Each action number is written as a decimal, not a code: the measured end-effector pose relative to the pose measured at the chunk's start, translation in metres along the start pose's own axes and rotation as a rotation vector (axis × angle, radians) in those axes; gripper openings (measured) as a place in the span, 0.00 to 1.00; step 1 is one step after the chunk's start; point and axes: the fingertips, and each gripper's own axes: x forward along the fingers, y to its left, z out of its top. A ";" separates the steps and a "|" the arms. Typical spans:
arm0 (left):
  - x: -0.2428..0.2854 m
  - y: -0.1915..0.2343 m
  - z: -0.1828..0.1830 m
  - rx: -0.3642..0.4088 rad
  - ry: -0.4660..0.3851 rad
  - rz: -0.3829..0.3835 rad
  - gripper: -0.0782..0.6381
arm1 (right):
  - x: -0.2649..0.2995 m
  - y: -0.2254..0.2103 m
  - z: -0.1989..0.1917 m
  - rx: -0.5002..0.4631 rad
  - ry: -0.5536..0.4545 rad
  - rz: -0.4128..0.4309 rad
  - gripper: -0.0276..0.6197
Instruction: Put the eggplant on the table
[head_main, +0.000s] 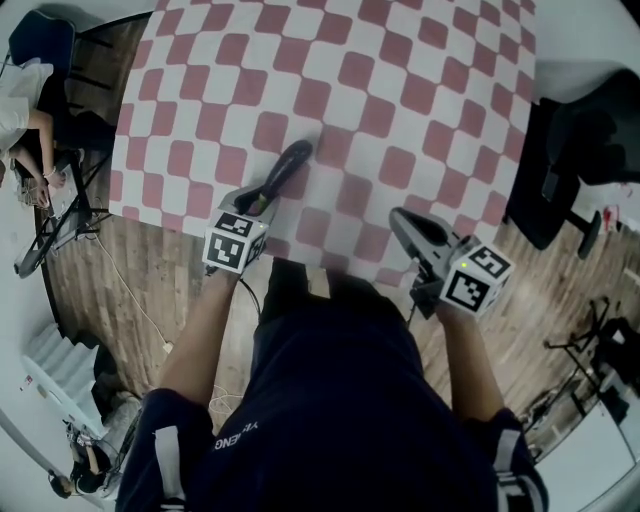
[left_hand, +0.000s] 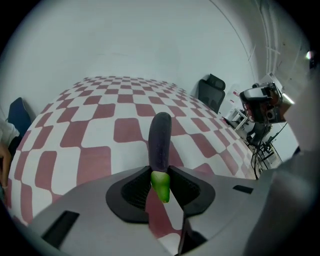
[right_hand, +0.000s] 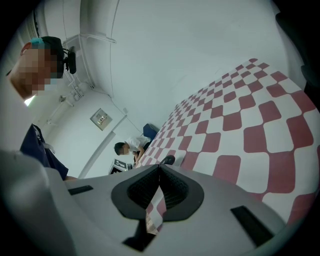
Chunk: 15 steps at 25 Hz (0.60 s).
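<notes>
- While the left gripper (head_main: 258, 203) (left_hand: 160, 172) was clamped on the green stem end of the eggplant (head_main: 285, 172) (left_hand: 161, 140), the dark purple body stuck out past the jaws, away from the person.
- The eggplant sat over the near part of the table (head_main: 400, 80) (left_hand: 100, 130), low over the red-and-white checked cloth. Whether its far end rested on the cloth could not be told.
- In the left gripper view, both black pads pressed the stem from either side, with the checked cloth showing below them.
- The left gripper tilted downward, and its marker cube (head_main: 234, 243) faced the head camera just past the table's near edge.
- The right gripper (head_main: 395, 215) (right_hand: 159, 167) had its jaws together with nothing between them.
- It hung at the near edge of the table (right_hand: 260, 120), well to the right of the eggplant, with its own marker cube (head_main: 477, 277) over the wooden floor (head_main: 110, 270).
- A black office chair (head_main: 570, 150) (left_hand: 210, 92) stood off the table's right side.
- Another person (head_main: 25, 110) (right_hand: 127, 146) sat beyond the table's left side.
</notes>
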 end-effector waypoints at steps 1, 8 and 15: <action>0.002 0.000 -0.003 0.008 0.022 0.005 0.29 | 0.001 -0.001 -0.001 0.002 0.004 0.002 0.07; 0.014 0.004 -0.017 0.022 0.142 0.014 0.30 | 0.003 -0.007 -0.001 0.019 0.004 0.008 0.07; 0.016 -0.002 -0.021 0.039 0.152 -0.010 0.37 | 0.001 -0.005 0.002 0.026 -0.020 -0.002 0.07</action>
